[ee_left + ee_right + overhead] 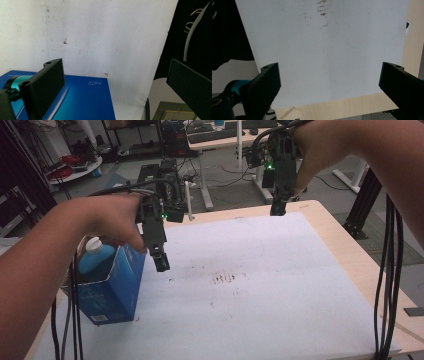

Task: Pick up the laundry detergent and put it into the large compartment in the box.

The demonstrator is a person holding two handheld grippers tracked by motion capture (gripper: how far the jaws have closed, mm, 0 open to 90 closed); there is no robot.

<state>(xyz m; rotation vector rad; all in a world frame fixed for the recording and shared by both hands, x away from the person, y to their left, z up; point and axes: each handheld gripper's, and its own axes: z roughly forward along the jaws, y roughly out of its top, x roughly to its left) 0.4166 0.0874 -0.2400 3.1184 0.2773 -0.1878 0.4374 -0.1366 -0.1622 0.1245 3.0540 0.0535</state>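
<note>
Nearest the person, at the left front of the tabletop (345,250), stands a blue carton (112,285) with its top open and a bottle with a white cap (95,251) upright inside it. The carton rests on the white sheet (280,300) that covers most of the surface, close to that sheet's left edge. It looks like thin printed card: stiff along its folded edges and corners, likely to dent if squeezed across a flat face, and its glossy sides may be slippery. With a filled bottle inside it is probably bottom-heavy and not light, so a pinch on the open rim alone could bend the card. A safer hold would seem to be the bottle's neck, or the carton wall close to a corner.

The left gripper (161,262) hangs just beside the carton's upper right edge, pointing steeply down, held by a bent wrist. In the left gripper view its jaws stand wide apart with nothing between them, the carton (82,100) below.

Farther back, the right gripper (278,209) is raised above the far edge of the tabletop, well apart from the carton, pointing down from a high, bent wrist. Its jaws are likewise spread and empty over the stained sheet (329,50).
</note>
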